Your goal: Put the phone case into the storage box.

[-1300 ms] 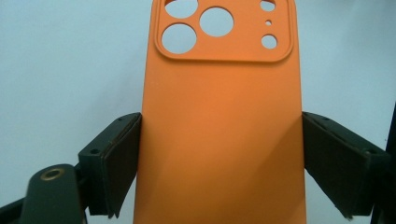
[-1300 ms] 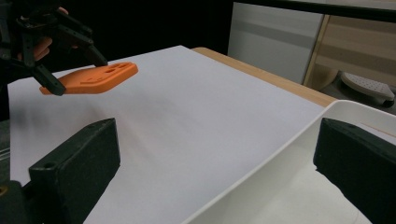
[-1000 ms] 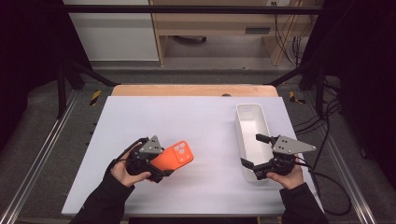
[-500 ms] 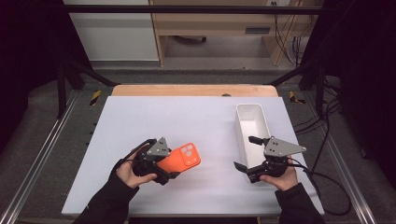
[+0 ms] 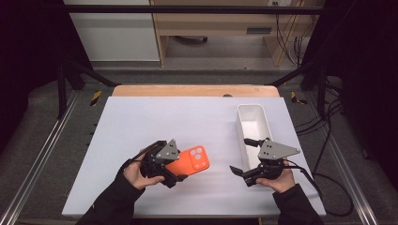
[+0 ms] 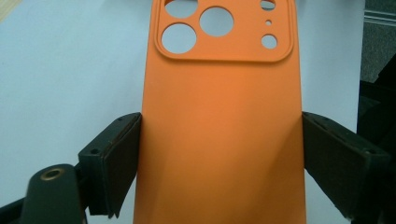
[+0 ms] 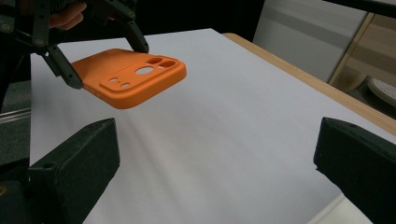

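Note:
An orange phone case point(image 5: 195, 161) with round camera cut-outs is held level just above the white table, camera end pointing right. My left gripper point(image 5: 178, 164) is shut on its near end. In the left gripper view both pads point(image 6: 122, 163) press on the long edges of the case point(image 6: 219, 116). My right gripper point(image 5: 241, 155) stands open and bare at the front right, pointing left toward the case. The right gripper view looks between its two wide jaws at the case point(image 7: 135, 77), with my left gripper point(image 7: 100, 60) behind it.
A long white tray point(image 5: 240, 123) stands at the right, just beyond my right gripper. The white table top point(image 5: 187, 117) ends in a wooden strip point(image 5: 197, 90) at the back. Black frame rails run along both sides.
My left gripper has carried the orange case a little to the right. My right gripper has turned and shifted slightly left, toward the case.

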### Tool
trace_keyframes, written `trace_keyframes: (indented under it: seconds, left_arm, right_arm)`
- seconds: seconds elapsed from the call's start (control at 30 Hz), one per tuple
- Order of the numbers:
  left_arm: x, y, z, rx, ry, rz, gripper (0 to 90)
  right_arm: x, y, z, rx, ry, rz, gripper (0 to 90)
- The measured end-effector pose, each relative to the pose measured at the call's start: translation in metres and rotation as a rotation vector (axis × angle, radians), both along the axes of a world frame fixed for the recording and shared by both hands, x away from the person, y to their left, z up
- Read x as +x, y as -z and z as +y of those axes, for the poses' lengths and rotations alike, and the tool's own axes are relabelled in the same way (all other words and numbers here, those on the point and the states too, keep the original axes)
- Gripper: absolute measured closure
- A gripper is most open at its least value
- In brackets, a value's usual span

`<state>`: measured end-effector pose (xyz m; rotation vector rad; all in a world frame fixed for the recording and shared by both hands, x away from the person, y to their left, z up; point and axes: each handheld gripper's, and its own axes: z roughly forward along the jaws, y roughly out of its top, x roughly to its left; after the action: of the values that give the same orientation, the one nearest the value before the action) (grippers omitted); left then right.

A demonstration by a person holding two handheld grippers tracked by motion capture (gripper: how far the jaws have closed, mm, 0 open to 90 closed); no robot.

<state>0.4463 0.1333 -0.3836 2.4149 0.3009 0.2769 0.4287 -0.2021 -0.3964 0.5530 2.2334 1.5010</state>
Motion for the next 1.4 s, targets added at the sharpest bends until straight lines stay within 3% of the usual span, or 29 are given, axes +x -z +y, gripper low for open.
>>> trace_keyframes:
  seconds: [0.6, 1.4]
  left_arm:
    - [0.005, -0.001, -0.003, 0.004, 0.026, -0.008, 15.4]
    - [0.007, -0.005, -0.014, 0.015, 0.111, -0.011, 15.5]
  right_arm:
    - [0.001, -0.001, 0.027, -0.060, -0.063, -0.006, 1.2]
    - [-0.008, -0.006, 0.048, -0.158, -0.136, -0.055, 2.4]
